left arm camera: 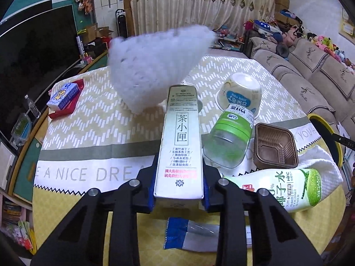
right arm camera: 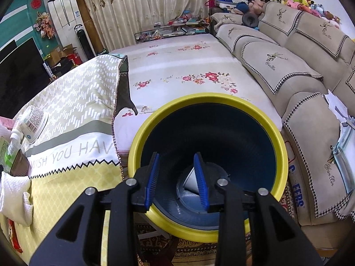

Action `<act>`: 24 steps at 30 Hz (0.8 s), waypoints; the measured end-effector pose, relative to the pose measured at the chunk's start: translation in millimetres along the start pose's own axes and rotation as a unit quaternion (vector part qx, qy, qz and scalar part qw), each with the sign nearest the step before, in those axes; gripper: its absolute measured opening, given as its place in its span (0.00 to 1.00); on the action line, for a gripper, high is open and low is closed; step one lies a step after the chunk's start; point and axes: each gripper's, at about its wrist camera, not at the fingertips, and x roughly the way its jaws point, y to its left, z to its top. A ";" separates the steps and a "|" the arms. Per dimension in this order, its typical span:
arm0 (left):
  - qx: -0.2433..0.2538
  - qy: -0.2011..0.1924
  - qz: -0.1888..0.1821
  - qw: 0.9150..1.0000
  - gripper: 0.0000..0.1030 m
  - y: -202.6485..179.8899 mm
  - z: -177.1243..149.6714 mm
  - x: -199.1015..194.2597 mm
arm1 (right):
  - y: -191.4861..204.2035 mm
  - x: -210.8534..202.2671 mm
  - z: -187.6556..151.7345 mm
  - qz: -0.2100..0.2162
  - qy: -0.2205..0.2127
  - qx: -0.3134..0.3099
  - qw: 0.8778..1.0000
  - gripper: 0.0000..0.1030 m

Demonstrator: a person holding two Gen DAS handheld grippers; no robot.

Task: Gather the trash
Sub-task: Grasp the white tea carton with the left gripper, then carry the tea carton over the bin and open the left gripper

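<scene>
A tall white tea carton [left arm camera: 180,141] stands between the blue pads of my left gripper [left arm camera: 180,177], which is shut on its lower sides. Behind it hangs a blurred white tissue [left arm camera: 155,66]. On the tablecloth to the right lie a clear bottle with a green label [left arm camera: 228,137], an upturned white cup [left arm camera: 241,93], a brown plastic tray [left arm camera: 275,146] and a coconut water bottle [left arm camera: 288,188]. A blue and silver wrapper [left arm camera: 199,237] lies under the gripper. My right gripper [right arm camera: 177,166] hangs open and empty over the yellow-rimmed dark bin [right arm camera: 142,133], where a white scrap [right arm camera: 190,179] lies at the bottom.
A tissue pack [left arm camera: 64,96] sits on a red tray [left arm camera: 66,110] at the table's far left. A white towel [left arm camera: 321,166] lies at the table's right edge near the bin. A floral-covered surface [right arm camera: 188,66] and a beige sofa [right arm camera: 288,66] stand beyond the bin.
</scene>
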 end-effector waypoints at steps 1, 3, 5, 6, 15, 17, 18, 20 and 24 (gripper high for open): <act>0.002 -0.002 -0.001 1.000 0.29 -0.8 -0.4 -2.3 | -0.2 0.1 -0.3 0.001 -0.001 0.000 1.000 0.30; 0.006 -0.008 0.001 1.000 0.29 -0.6 -0.7 -11.0 | -0.6 0.0 -0.5 0.003 -0.002 -0.001 1.000 0.30; 0.011 -0.015 0.002 1.000 0.29 -1.4 -1.9 -23.4 | -0.9 -1.1 -0.3 0.004 -0.003 -0.001 1.000 0.30; 0.014 -0.018 0.000 1.000 0.29 -2.1 -2.2 -30.6 | -0.2 -1.5 -0.7 0.005 -0.004 -0.001 1.000 0.30; 0.050 -0.073 -0.033 0.996 0.29 -22.5 -1.7 -113.5 | 4.9 -12.5 0.2 0.018 -0.016 -0.005 1.000 0.30; 0.061 -0.090 -0.044 0.993 0.29 -34.5 1.0 -131.4 | 3.5 -19.1 1.0 0.019 -0.023 -0.005 1.000 0.30; 0.071 -0.098 -0.053 0.991 0.29 -43.9 3.1 -139.8 | 2.2 -24.1 1.0 0.018 -0.028 -0.005 0.999 0.30; 0.087 -0.107 -0.070 0.988 0.29 -61.3 5.7 -149.8 | -1.7 -32.3 2.2 0.015 -0.037 -0.004 0.999 0.30; 0.135 -0.108 -0.121 0.977 0.29 -114.1 14.4 -153.1 | -14.8 -51.8 2.5 0.006 -0.054 0.000 0.999 0.30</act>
